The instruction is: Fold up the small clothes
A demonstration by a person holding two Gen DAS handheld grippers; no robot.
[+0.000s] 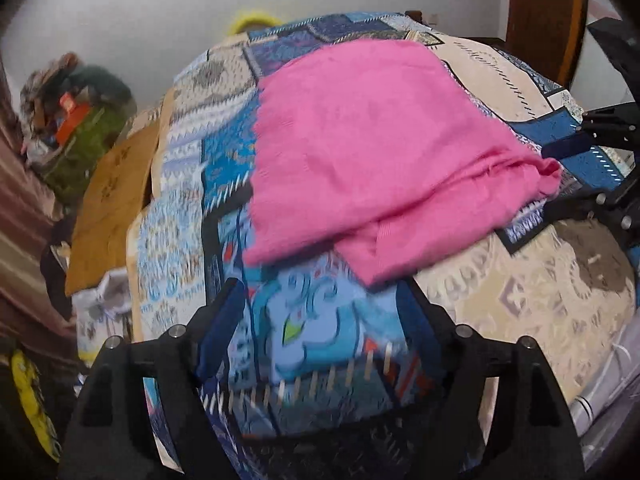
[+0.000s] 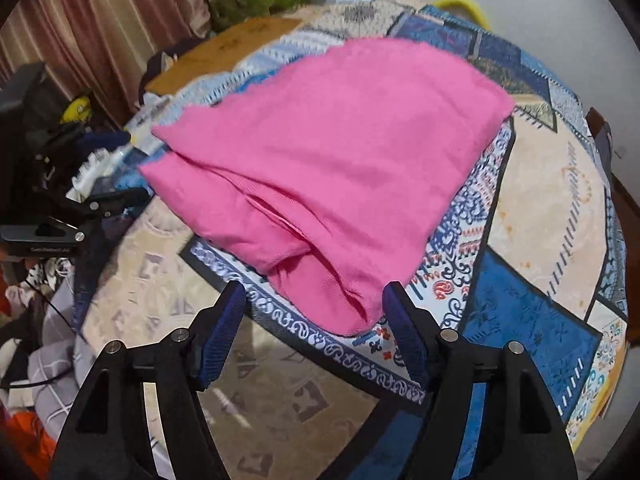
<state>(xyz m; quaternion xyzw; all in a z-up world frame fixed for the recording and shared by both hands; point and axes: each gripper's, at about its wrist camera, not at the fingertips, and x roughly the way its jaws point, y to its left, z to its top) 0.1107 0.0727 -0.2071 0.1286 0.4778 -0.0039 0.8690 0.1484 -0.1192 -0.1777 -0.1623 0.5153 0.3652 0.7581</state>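
Observation:
A pink garment (image 1: 372, 152) lies folded over itself on the patterned blue and beige cloth (image 1: 320, 344) that covers the table. It also shows in the right wrist view (image 2: 332, 168), with its bunched end nearest the camera. My left gripper (image 1: 320, 292) is open and empty, its fingers just short of the garment's near edge. My right gripper (image 2: 314, 294) is open and empty, with the garment's bunched end (image 2: 352, 304) lying between its fingertips. The right gripper also shows at the right edge of the left wrist view (image 1: 592, 164).
A brown cardboard piece (image 1: 112, 192) lies at the table's far left. A green bag with clutter (image 1: 80, 128) stands by the curtain (image 2: 100, 20). A yellow ring (image 1: 252, 20) sits behind the table. A wooden chair back (image 1: 544, 12) stands at right. Loose clothes (image 2: 48, 352) lie below the table.

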